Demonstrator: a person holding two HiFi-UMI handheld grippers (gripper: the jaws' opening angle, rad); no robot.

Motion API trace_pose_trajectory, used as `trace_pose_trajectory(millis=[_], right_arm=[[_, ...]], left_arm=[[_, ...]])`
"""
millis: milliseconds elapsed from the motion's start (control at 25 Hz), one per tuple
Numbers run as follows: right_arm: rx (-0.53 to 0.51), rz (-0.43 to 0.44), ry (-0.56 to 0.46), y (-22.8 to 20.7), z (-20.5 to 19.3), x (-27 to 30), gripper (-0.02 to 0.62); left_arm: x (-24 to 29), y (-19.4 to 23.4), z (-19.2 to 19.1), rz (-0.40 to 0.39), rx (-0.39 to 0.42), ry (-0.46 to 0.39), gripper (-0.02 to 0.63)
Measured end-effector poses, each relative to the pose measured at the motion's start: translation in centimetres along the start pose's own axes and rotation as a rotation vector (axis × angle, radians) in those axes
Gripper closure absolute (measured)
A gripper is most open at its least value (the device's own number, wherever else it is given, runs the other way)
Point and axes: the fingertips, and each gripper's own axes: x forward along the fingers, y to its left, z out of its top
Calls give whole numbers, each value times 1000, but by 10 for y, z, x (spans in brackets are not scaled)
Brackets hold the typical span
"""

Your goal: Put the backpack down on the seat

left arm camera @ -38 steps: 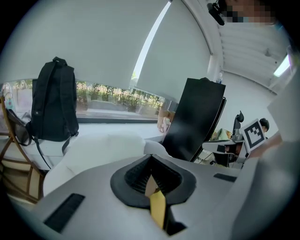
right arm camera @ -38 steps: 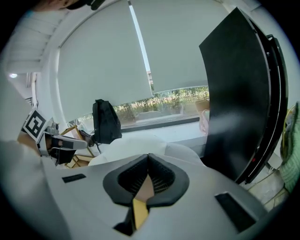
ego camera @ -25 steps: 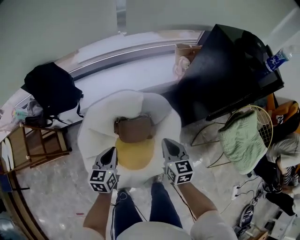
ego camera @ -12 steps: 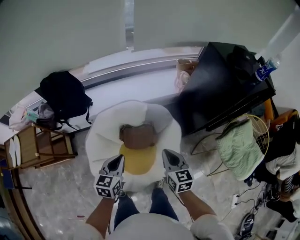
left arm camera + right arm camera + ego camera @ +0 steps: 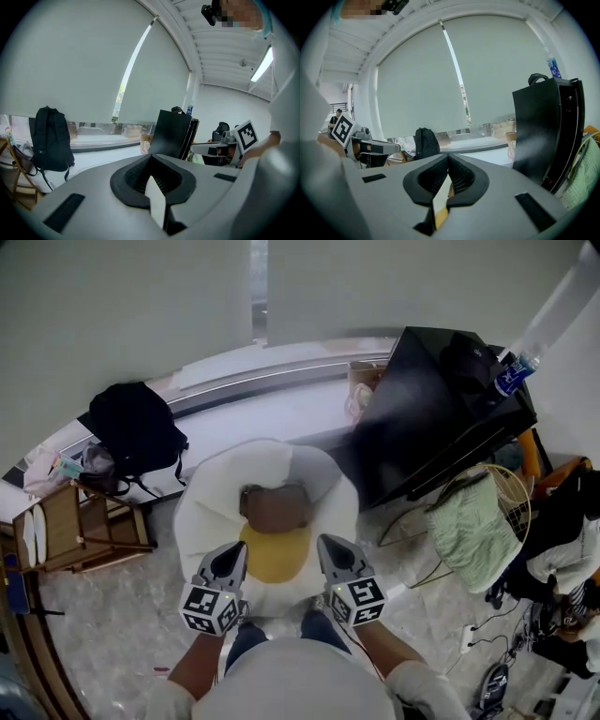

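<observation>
holds left gripper (image 5: 232,557) and right gripper (image 5: 330,551) fully closed, empty, over white seat (image 5: 211,507); shows black backpack (image 5: 131,432) leaning against window ledge (image 5: 272,399), apart from both.

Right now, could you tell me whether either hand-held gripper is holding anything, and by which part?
Nothing is held: the left hand-held gripper and right hand-held gripper are both shut and empty. The brown bag lies on the white seat.
</observation>
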Motion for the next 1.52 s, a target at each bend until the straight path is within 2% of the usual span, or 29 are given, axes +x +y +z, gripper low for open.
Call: trace_pose_trajectory(millis=[200,320,600,960,1520], right_arm=[[-69,19,-50,19,28,-14,565],[-104,30,-79,31,45,-21,565],[-86,31,-140,46,70,-46,565],[-89,8,-161,51,76,-65,565],[-85,4,-152,56,69,-69,565]], left_arm=[[-23,-16,12,-22,46,-14,574],[-39,-16,26,-20,61,-51,574],[-65,-27,51,-30,48,-137,574],[-70,-44,50,-75,46,-145,574],[-72,-47,53,-84,48,-155,574]])
